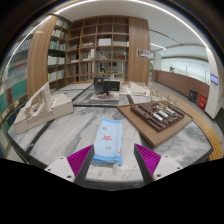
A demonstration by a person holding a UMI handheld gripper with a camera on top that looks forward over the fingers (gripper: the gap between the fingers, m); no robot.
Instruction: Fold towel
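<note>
My gripper [114, 158] stands open around the near edge of the folded blue towel [108, 140] on the pale table [60, 135], bare tabletop either side.

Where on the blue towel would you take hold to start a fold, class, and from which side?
Probably the near edge of the blue towel, approached straight ahead from the gripper side. It lies flat on the table, its near end between the open fingers.

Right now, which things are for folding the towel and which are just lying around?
For the job:
- light blue towel, lying on the table just ahead of the fingers
- gripper, open

Just lying about:
- wooden tray of dark items
- bookshelves
- marble table
</note>
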